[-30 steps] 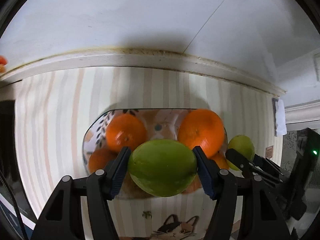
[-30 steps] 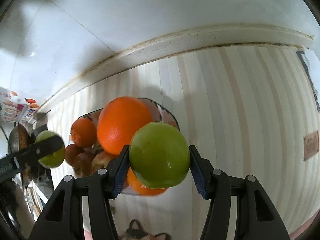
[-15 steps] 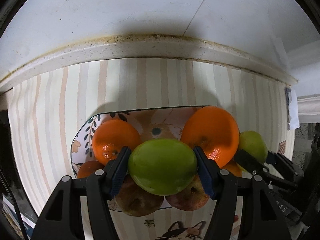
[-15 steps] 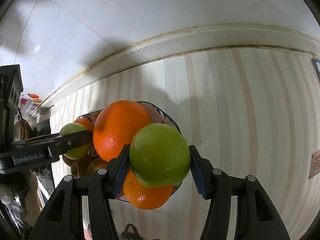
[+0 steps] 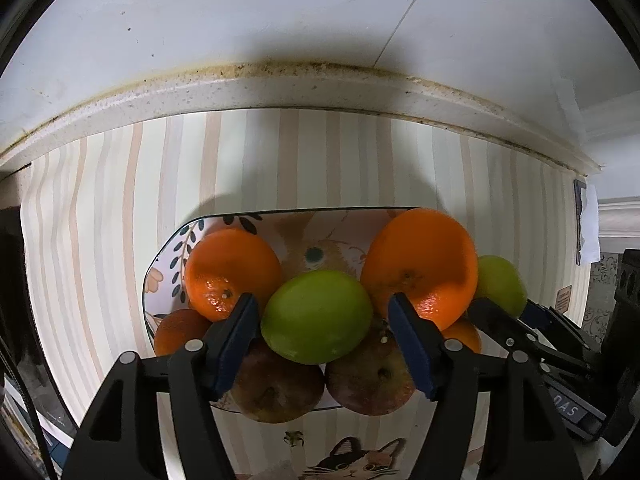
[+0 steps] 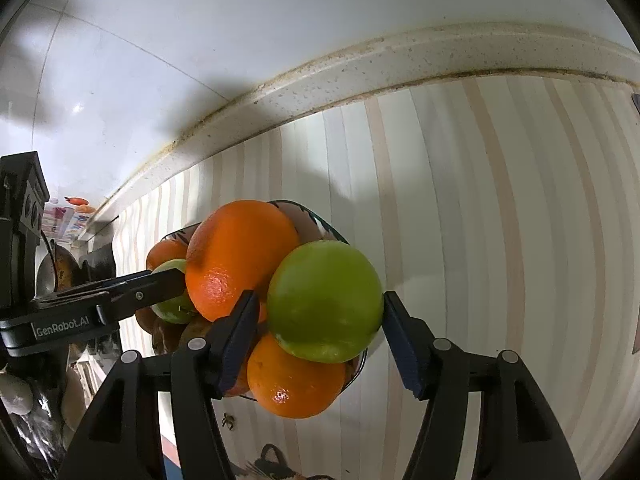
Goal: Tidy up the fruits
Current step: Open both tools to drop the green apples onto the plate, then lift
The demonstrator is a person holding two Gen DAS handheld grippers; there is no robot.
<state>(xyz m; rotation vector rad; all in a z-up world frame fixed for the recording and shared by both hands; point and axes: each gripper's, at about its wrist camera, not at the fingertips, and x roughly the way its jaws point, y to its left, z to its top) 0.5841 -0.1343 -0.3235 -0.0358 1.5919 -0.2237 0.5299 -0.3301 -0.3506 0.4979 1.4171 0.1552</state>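
while the left gripper (image 5: 320, 320) stands open around a round green fruit (image 5: 317, 317) resting on two brown apples (image 5: 276, 390), oranges (image 5: 233, 268) flank its fingers; the right gripper (image 6: 318, 322), jaws parted, straddles another green fruit (image 6: 325, 301) over the patterned plate (image 5: 168, 256).

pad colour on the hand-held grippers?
Blue pads on black hand-held gripper frames, clearest in the left wrist view, flanking the round green fruit.

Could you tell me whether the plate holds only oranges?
No, the plate also holds two reddish-brown apples at its near edge.
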